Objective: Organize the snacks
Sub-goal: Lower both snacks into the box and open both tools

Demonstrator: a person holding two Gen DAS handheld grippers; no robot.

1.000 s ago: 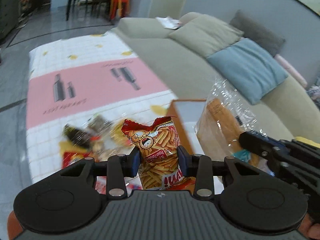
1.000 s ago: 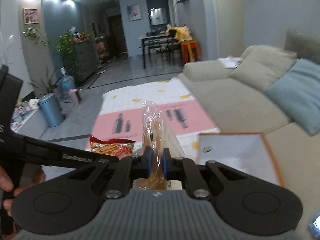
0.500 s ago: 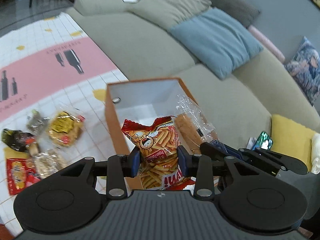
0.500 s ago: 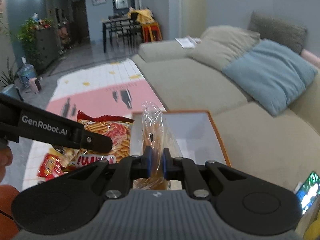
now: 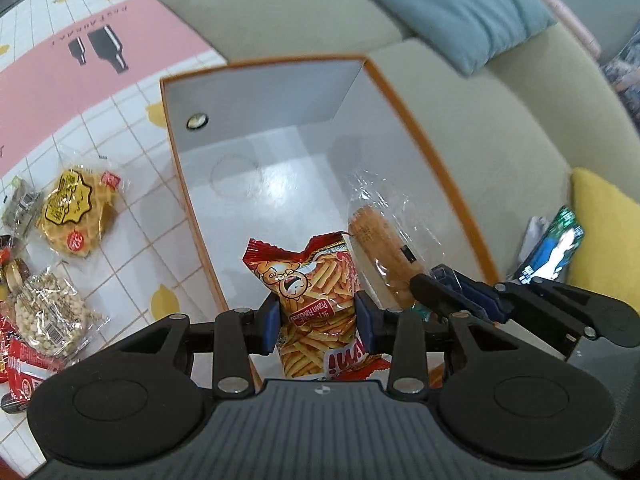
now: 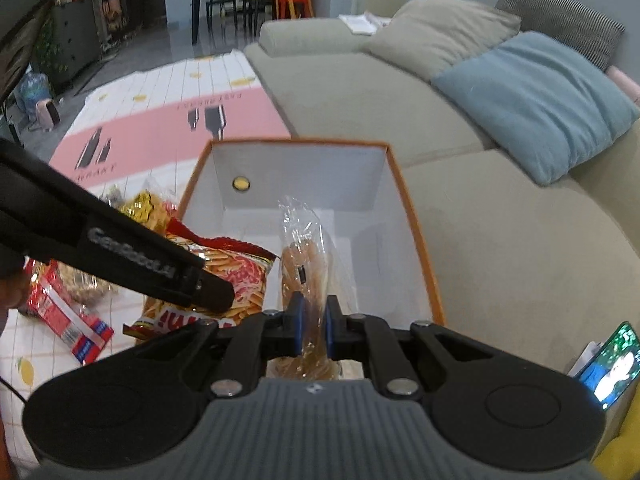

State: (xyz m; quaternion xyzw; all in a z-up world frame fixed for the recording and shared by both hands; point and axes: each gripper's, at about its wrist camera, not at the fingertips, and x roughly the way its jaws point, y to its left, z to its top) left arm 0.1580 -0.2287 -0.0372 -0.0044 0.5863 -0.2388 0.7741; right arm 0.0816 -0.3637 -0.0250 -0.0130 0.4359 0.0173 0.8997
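Note:
My left gripper [image 5: 316, 322] is shut on a red bag of prawn sticks [image 5: 316, 288] and holds it over the near end of an open orange box with a white inside [image 5: 280, 160]. My right gripper [image 6: 312, 330] is shut on a clear-wrapped bread stick [image 6: 304, 268], held over the same box [image 6: 396, 248]. In the left wrist view the bread stick [image 5: 384, 248] hangs just right of the red bag. In the right wrist view the red bag [image 6: 228, 276] and the left gripper's arm [image 6: 120, 248] are to the left.
Several loose snack packs lie on the white and pink mat left of the box: a yellow waffle pack [image 5: 76, 208], a clear bag of nuts [image 5: 48, 312], red packs [image 6: 68, 320]. A grey-green sofa [image 6: 500, 248] with a blue cushion [image 6: 540, 100] is right. A phone [image 5: 552, 248] lies on the sofa.
Both grippers have moved from above the mat to over the box and tilted down toward its inside, each still holding its snack.

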